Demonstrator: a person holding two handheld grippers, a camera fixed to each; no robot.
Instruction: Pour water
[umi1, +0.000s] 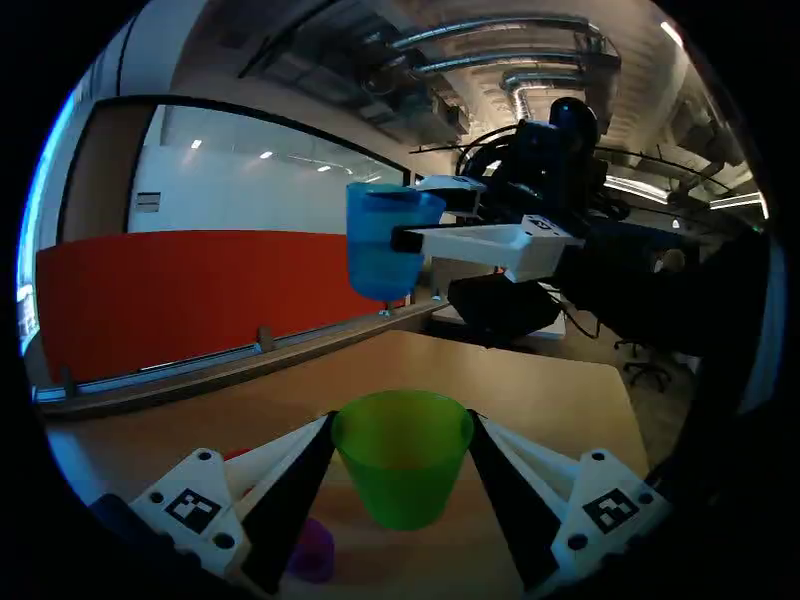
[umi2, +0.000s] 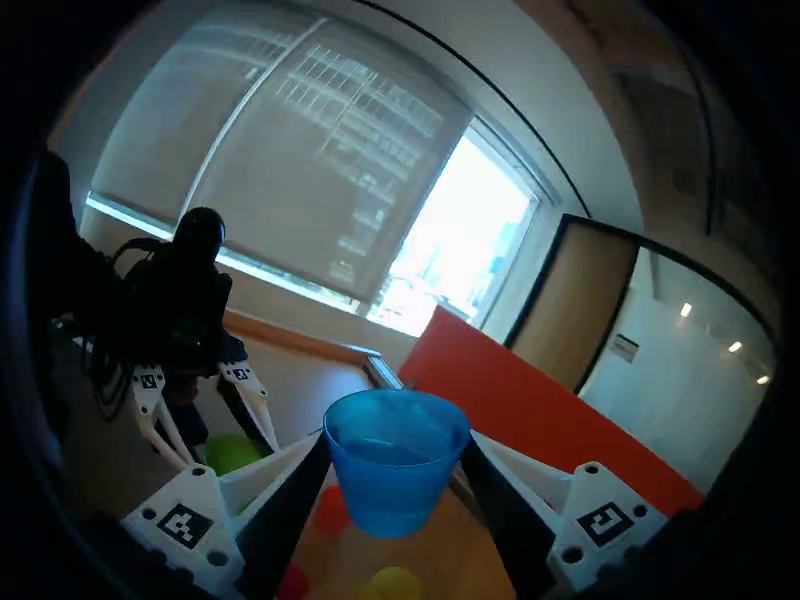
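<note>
Two grippers, one cup apiece. Left gripper (umi1: 400, 425): fingers closed against both sides of a green cup (umi1: 402, 470) just below its rim, the cup upright with its mouth open to the camera; whether its base touches the table (umi1: 540, 390) or sits just above it cannot be told. Right gripper (umi2: 396, 440): fingers clamped on the two sides of a blue cup (umi2: 395, 475), also upright, with what looks like a liquid surface partway down inside. From the left gripper view, the blue cup hangs high above the table, beyond and above the green cup and well apart from it, carried by the white fingers of the other gripper with dark cabling and a dark mount behind. Small purple item (umi1: 315, 550) on the table beside the left finger, partly hidden. Red and yellow rounded items (umi2: 395, 582) lie low on the wood surface beneath the blue cup, too blurred to identify. Surroundings: light wooden table, orange-red wall panel (umi1: 180, 290) beneath a glass partition, exposed ceiling ducts (umi1: 500, 40), an office chair (umi1: 645, 365), and a large window with a drawn blind (umi2: 300, 170).
</note>
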